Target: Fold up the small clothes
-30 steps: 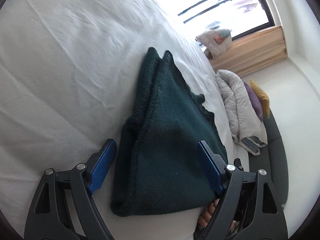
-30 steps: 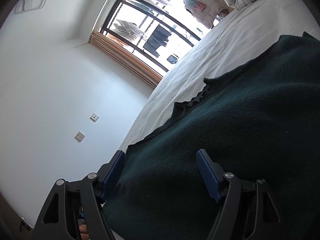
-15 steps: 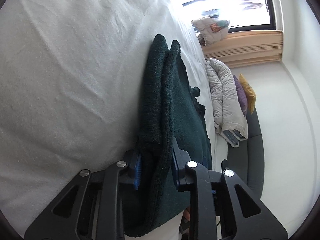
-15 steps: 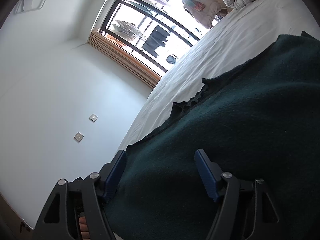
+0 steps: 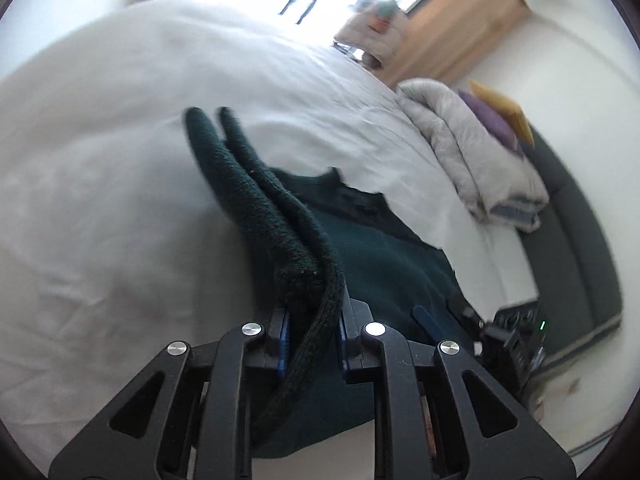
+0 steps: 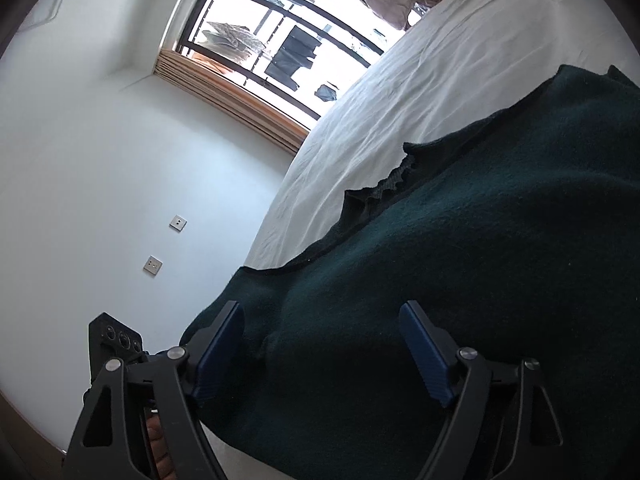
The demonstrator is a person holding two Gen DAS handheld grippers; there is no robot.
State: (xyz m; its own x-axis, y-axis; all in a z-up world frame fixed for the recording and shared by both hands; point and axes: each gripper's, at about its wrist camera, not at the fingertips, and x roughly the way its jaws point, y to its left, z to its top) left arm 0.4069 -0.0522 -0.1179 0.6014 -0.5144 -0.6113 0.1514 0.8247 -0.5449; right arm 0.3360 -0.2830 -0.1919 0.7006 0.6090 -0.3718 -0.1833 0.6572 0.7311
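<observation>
A dark green knitted garment (image 5: 384, 264) lies on a white bed sheet (image 5: 100, 160). My left gripper (image 5: 312, 332) is closing its jaws on a doubled edge of the garment. Its blue pads press the cloth, and the pinched edge rises off the sheet in a ridge. In the right wrist view the same garment (image 6: 480, 240) fills the lower right. My right gripper (image 6: 320, 348) hovers at its near edge with jaws opening wide. The cloth lies under and between its fingers, and the pads do not press it. Part of the right gripper (image 5: 424, 318) also shows beside the left one.
A folded grey duvet (image 5: 472, 148) with purple and yellow cushions (image 5: 492, 116) sits at the bed's far side, on a dark bench (image 5: 580, 240). A barred window (image 6: 280, 32) and a white wall with two sockets (image 6: 178, 223) lie beyond the bed's edge.
The left gripper went from wide open around the garment's edge to clamped on it, then lifted and rolled with the cloth. The right gripper stayed put and its jaws widened a little.
</observation>
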